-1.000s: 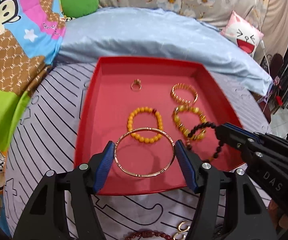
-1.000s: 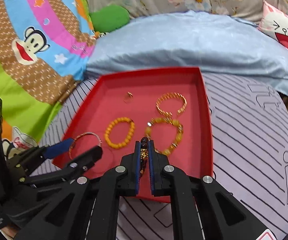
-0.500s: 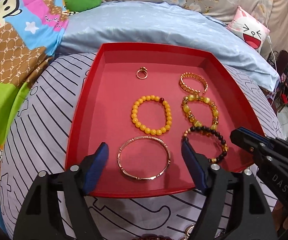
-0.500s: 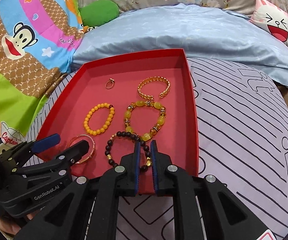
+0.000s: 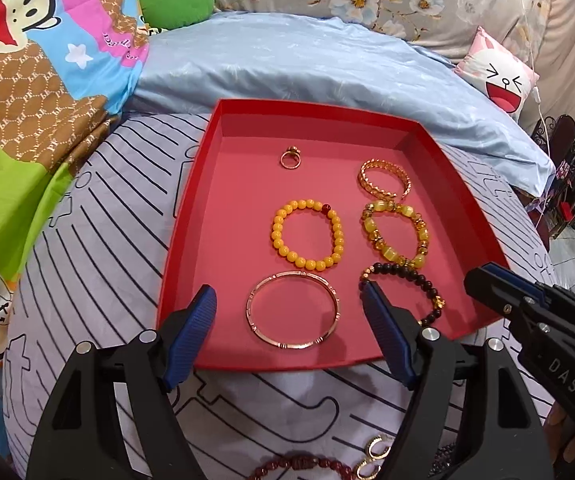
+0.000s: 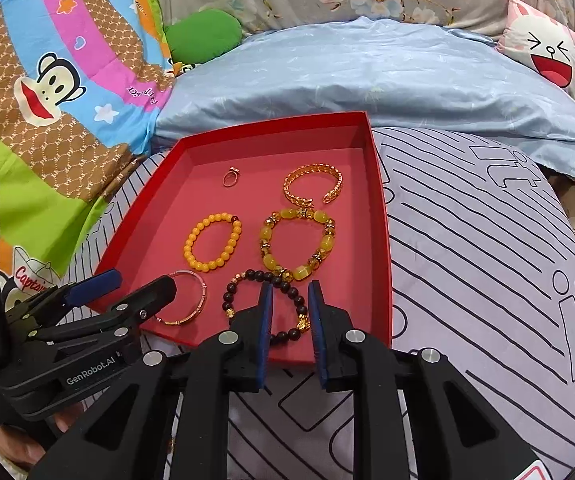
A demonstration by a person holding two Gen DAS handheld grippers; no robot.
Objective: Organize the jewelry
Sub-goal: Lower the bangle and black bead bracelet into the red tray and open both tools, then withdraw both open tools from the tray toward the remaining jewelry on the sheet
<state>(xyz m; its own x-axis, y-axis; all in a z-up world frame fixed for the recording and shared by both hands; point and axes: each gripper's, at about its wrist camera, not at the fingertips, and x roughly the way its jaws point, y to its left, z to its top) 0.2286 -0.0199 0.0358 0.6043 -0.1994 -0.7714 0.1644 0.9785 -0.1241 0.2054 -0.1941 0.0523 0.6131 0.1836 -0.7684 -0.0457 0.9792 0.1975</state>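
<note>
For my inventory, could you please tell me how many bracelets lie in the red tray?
5: gold bangle front-left, black beaded front-right, yellow beaded centre, amber right, gold chain cuff back-right.

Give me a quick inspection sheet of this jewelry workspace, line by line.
Surface: striped lilac bedding, soft and uneven.
Job's things: red tray holds a ring, gold cuff, orange bead bracelet, yellow stone bracelet, dark bead bracelet and thin bangle, lying flat.
Clutter: dark red bead bracelet and gold earrings outside the tray.
Grippers: left hand-held gripper open, empty; right hand-held gripper open over the dark beads.
Cables: white cord by the pillow.
Surroundings: blue quilt, cartoon blanket.
</note>
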